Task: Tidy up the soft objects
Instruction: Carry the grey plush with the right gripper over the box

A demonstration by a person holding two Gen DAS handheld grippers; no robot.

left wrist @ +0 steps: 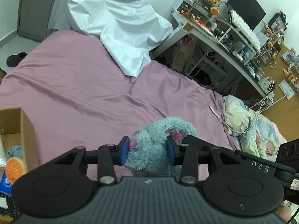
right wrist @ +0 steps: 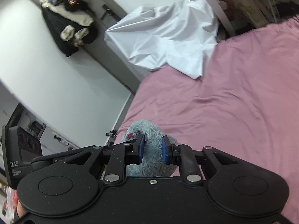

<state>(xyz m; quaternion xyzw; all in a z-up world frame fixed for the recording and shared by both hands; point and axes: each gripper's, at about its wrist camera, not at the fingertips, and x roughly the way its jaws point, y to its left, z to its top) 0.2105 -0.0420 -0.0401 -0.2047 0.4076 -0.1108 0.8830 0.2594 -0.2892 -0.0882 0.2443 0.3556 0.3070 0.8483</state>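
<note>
While both claws, left and right, pinch the plush toy (lower body hidden), its shape stays unclear.

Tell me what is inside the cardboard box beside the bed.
The cardboard box stands open at the left wrist view's edge. A pale blue fuzzy item shows inside; its wall and the frame edge hide everything else.

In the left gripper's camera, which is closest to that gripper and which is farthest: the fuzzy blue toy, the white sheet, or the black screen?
1. Fuzzy blue toy: gripped between the left gripper's pads.
2. White sheet: across the pink bed, top middle.
3. Black screen: on the desk, far upper right.
</note>
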